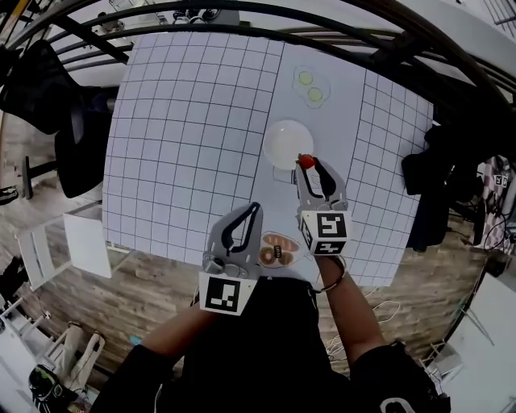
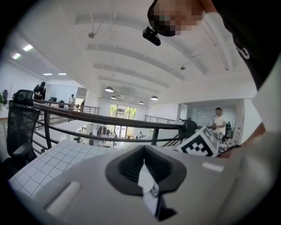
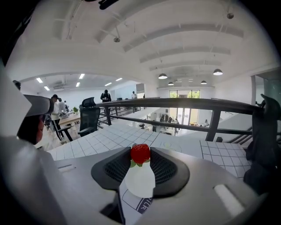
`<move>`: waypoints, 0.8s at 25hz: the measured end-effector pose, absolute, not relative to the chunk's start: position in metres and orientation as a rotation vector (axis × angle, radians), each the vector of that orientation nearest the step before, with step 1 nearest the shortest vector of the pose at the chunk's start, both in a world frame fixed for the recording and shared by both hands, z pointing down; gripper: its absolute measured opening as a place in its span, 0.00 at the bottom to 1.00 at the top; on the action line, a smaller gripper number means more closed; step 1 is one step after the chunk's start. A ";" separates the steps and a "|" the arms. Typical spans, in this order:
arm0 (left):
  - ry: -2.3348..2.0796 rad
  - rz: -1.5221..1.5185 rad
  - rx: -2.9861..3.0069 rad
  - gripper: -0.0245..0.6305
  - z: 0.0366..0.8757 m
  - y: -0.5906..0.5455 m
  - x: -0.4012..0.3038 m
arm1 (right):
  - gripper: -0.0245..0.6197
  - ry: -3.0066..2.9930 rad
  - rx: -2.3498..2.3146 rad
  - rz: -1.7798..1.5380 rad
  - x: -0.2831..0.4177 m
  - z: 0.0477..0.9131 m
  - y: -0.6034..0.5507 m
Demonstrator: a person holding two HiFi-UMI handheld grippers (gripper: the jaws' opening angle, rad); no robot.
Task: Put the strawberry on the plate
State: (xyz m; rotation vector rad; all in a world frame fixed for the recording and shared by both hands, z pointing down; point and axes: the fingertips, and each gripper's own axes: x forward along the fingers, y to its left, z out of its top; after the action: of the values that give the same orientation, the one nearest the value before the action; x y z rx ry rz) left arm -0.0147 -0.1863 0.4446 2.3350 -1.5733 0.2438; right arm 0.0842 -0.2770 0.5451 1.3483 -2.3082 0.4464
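A small red strawberry (image 1: 306,161) is pinched at the tips of my right gripper (image 1: 307,164), which is shut on it. In the head view it hangs over the near right rim of the round white plate (image 1: 284,142) on the gridded table. The right gripper view shows the strawberry (image 3: 140,153) with green leaves between the dark pads of my right gripper (image 3: 140,154). My left gripper (image 1: 255,210) hovers lower left of the plate, jaws together and nothing in them; in its own view the left gripper (image 2: 144,161) points over the table's edge.
A clear bag with two yellow-green pieces (image 1: 310,87) lies beyond the plate. A clear packet with brown pieces (image 1: 278,248) lies near the table's front edge between the grippers. A black railing (image 1: 242,12) runs along the far side. A black chair (image 1: 76,149) stands at the left.
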 end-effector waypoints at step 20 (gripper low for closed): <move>-1.665 0.269 2.178 0.05 0.477 -0.209 -0.036 | 0.25 -2.187 1.219 0.497 0.082 0.664 -0.318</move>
State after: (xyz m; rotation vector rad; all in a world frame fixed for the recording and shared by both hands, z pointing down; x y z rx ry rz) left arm -0.0364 -0.2086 0.4771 2.1778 -1.6646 0.2686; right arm 0.0821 -0.3178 0.6637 1.2188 -2.1872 0.4971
